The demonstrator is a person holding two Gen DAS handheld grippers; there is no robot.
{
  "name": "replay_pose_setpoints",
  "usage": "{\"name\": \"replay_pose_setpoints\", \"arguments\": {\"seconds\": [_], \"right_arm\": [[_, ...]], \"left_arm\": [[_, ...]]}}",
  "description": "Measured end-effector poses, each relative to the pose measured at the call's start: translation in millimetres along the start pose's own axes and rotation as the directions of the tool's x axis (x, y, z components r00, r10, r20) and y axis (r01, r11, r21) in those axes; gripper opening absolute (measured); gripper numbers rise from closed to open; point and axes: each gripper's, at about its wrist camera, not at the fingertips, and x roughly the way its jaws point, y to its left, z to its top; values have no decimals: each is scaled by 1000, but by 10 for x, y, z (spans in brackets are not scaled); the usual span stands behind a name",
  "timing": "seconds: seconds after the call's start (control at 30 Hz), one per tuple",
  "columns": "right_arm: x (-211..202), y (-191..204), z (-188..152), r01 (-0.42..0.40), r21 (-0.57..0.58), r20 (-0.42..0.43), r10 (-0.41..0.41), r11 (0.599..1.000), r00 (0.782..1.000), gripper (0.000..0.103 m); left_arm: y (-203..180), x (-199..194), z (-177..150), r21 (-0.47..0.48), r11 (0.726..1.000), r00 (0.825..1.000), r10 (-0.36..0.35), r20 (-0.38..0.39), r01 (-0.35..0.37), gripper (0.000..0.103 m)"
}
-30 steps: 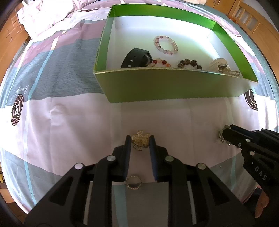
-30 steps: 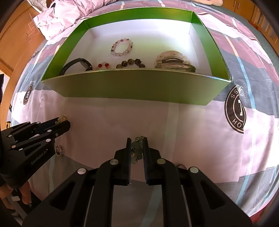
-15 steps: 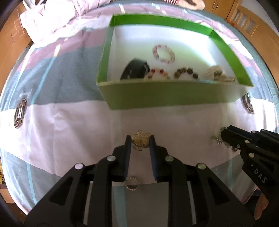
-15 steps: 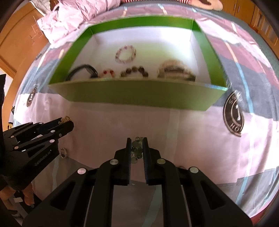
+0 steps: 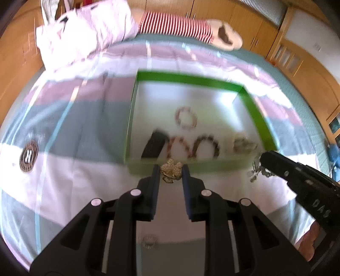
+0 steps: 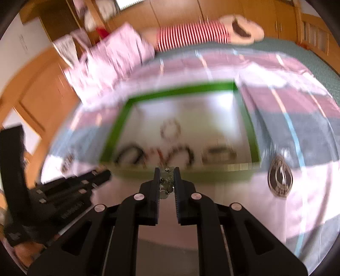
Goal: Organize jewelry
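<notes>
My left gripper (image 5: 171, 169) is shut on a gold flower brooch (image 5: 171, 169), held in the air in front of the green box (image 5: 187, 79). My right gripper (image 6: 167, 173) is shut on a small silver beaded piece (image 6: 166, 182), also lifted before the near wall of the green box (image 6: 180, 90). In the left wrist view the right gripper (image 5: 262, 160) comes in from the right with the silver piece (image 5: 257, 169) dangling at its tip. Inside the box lie a pink bead bracelet (image 5: 186, 117), a black band (image 5: 155, 144), a red bead bracelet (image 5: 178, 145), a dark bead bracelet (image 5: 205, 145) and a pale bangle (image 5: 244, 144).
A small ring (image 5: 149, 241) lies on the striped bedsheet (image 5: 63, 180) below my left gripper. A crumpled pink quilt (image 5: 85, 29) and a red-striped pillow (image 5: 176, 23) sit at the bed's far end. Wooden cupboards (image 5: 244, 19) stand behind. A person's hand (image 5: 308, 246) holds the right gripper.
Both grippers have risen with their pieces and tilted up, so the box sits lower and smaller in view and the far end of the bed and the cupboards show. The views are now blurred.
</notes>
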Motion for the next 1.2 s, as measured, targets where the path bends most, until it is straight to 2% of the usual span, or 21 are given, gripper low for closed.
{"name": "replay_pose_setpoints", "arguments": {"seconds": [0.07, 0.2, 0.3, 0.4, 0.53, 0.57, 0.63, 0.7, 0.83, 0.9, 1.0, 1.03, 1.1, 1.13, 1.2], "right_arm": [[-49, -12, 93, -4, 11, 56, 4, 1000, 998, 12], [91, -118, 209, 10, 34, 67, -12, 999, 998, 12], [270, -224, 224, 36, 62, 35, -39, 997, 999, 12], [433, -324, 217, 22, 107, -13, -21, 994, 1000, 12], [542, -312, 175, 32, 104, -58, -26, 994, 998, 12], [551, -303, 163, 36, 101, -66, -29, 994, 997, 14], [549, -297, 150, 42, 104, -69, -35, 994, 997, 30], [500, -299, 155, 37, 112, -56, -31, 993, 998, 37], [298, -288, 163, 7, 115, -58, 0, 993, 998, 37], [195, -276, 136, 18, 96, -82, -10, 995, 997, 37], [70, -238, -31, 88, 8, -174, -86, 996, 981, 37], [64, -245, -93, 107, -9, -203, -107, 994, 973, 37], [91, -319, -245, 129, -14, -272, -128, 992, 954, 37], [114, -378, -310, 131, -9, -299, -128, 991, 946, 38], [180, -514, -442, 155, -1, -351, -146, 988, 925, 46]], "left_arm": [[-18, -15, 54, 21, 1000, 999, 3, 42, -3, 21], [72, 121, 185, -14, 999, 998, -37, 42, 38, 21], [152, 167, 309, -37, 997, 995, -70, 66, 72, 21], [226, 247, 352, -64, 994, 996, -82, 44, 85, 21], [215, 383, 303, -67, 992, 994, -105, -13, 104, 21], [207, 406, 294, -68, 992, 994, -110, -19, 108, 23], [200, 420, 274, -68, 990, 992, -121, -17, 120, 34], [176, 414, 260, -50, 993, 994, -104, -12, 103, 38], [131, 316, 217, -4, 999, 998, -52, -33, 52, 38], [125, 206, 151, 24, 999, 998, -36, -51, 37, 41], [133, 40, -105, 83, 995, 994, 59, -97, -50, 47], [168, 33, -253, 77, 994, 986, 87, -141, -77, 47], [221, 69, -432, 57, 997, 978, 68, -195, -58, 48], [243, 120, -559, 50, 998, 969, 60, -239, -50, 48], [274, 219, -767, 41, 997, 952, 74, -296, -64, 48]]}}
